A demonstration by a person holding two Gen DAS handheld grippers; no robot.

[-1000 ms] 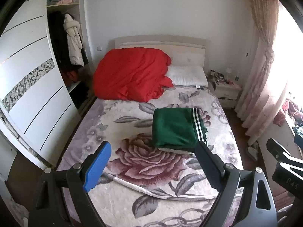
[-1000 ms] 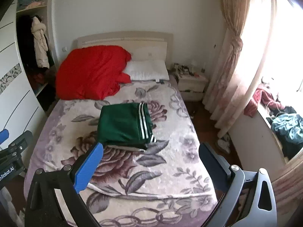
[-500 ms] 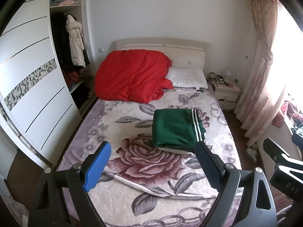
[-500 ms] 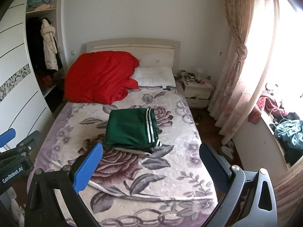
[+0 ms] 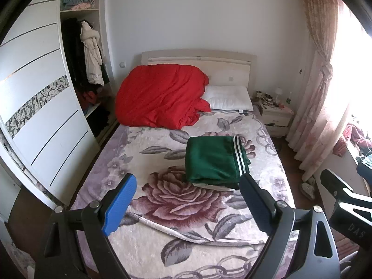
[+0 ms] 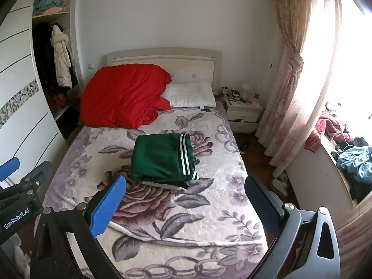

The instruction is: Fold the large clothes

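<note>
A green garment with white side stripes (image 5: 214, 160) lies folded into a neat rectangle on the floral bed cover (image 5: 162, 200); it also shows in the right wrist view (image 6: 162, 160). My left gripper (image 5: 188, 200) is open and empty, held well back above the foot of the bed. My right gripper (image 6: 186, 202) is open and empty too, also high and back from the garment. Each gripper's body shows at the edge of the other's view.
A red quilt (image 5: 160, 97) and a white pillow (image 5: 229, 97) lie at the head of the bed. A white wardrobe (image 5: 39, 116) stands on the left, a nightstand (image 6: 244, 114), curtains (image 6: 293, 88) and a pile of clothes (image 6: 355, 160) on the right.
Both grippers have pulled back and tilted up a little, so the bed and folded garment sit lower and farther in view. The garment has not moved.
</note>
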